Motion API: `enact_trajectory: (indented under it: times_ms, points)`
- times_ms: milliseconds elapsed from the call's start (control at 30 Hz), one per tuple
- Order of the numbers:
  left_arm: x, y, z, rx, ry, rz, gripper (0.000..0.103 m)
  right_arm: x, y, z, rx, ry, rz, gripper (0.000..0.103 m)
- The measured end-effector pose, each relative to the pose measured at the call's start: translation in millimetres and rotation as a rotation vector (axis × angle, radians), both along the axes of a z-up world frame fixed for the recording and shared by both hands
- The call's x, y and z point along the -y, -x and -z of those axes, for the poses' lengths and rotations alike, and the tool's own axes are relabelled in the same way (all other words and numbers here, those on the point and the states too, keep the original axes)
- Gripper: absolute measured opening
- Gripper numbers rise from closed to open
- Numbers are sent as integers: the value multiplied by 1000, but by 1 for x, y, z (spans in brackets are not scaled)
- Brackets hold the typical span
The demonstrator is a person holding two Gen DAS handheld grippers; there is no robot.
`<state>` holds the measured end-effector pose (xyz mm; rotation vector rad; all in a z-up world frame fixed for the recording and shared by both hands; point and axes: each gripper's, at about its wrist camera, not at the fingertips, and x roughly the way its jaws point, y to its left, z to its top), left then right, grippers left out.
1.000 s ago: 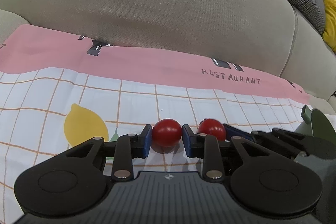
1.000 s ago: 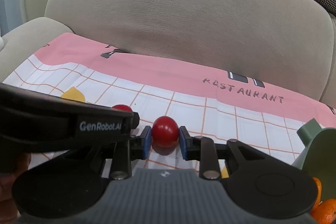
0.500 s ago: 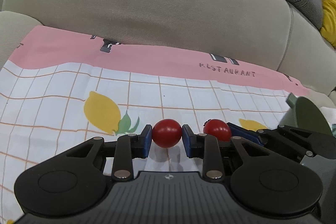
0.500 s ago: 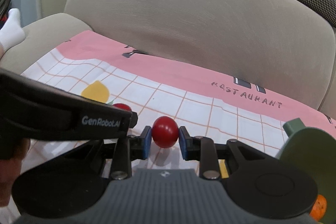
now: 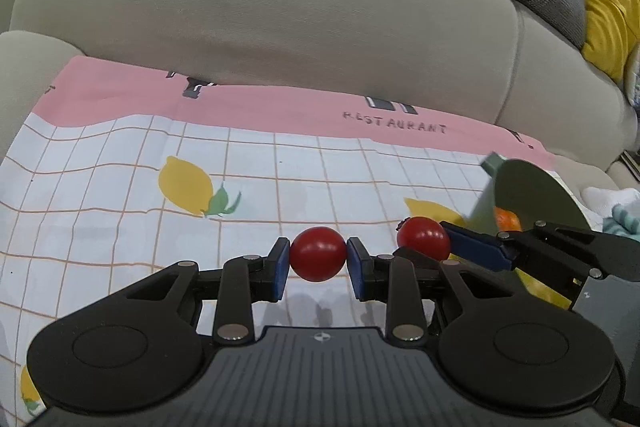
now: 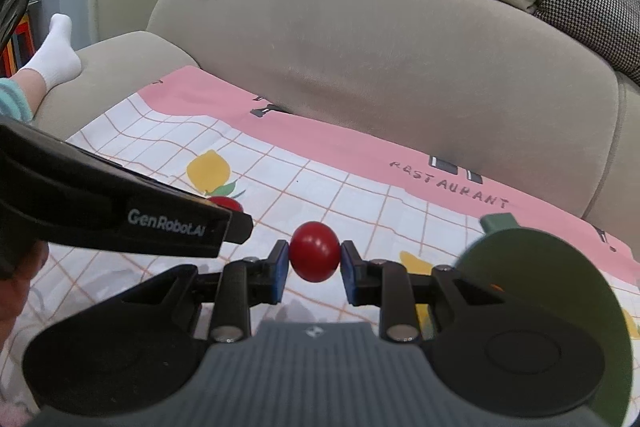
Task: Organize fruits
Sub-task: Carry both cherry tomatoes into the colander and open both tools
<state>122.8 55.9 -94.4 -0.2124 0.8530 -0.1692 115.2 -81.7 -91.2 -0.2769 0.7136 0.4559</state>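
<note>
Both grippers have lifted off the cloth since a second ago, each carrying its tomato; more of the printed cloth now shows beneath and beyond the jaws, and the green bowl has come further into view on the right.

Left gripper (image 5: 319, 259): jaws clamped on a red tomato (image 5: 318, 253), blue pads pressing both sides, grip unchanged from the earlier frames. Tomato is off the cloth; faint shadows lie on the fabric below the jaws.

Right gripper (image 6: 314, 257): jaws clamped on a second red tomato (image 6: 315, 251), grip also unchanged. In the left wrist view this second tomato sits just right of the left jaws.

Right of both jaws: green bowl (image 5: 532, 195), with an orange fruit (image 5: 507, 219) partly visible at its near edge. The bowl was only a sliver at the start.

Beyond the jaws: checked cloth (image 5: 320, 179) with lemon prints and a pink band reading RESTAURANT, spread on a beige sofa (image 5: 280, 7).

Far left of the right jaws: a person's white sock (image 6: 56, 51), newly in view.
</note>
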Motion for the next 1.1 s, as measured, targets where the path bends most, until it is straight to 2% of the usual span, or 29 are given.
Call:
enact_trajectory:
  times_ms: [467, 833, 1100]
  points:
    - [57, 19, -39, 93, -27, 113, 34, 58, 31, -36, 54, -4, 54, 24]
    - [106, 23, -62, 144, -44, 269, 34, 125, 30, -50, 8, -17, 118, 24]
    - [128, 14, -56, 116, -54, 367, 34, 170, 26, -48, -39, 18, 155, 24]
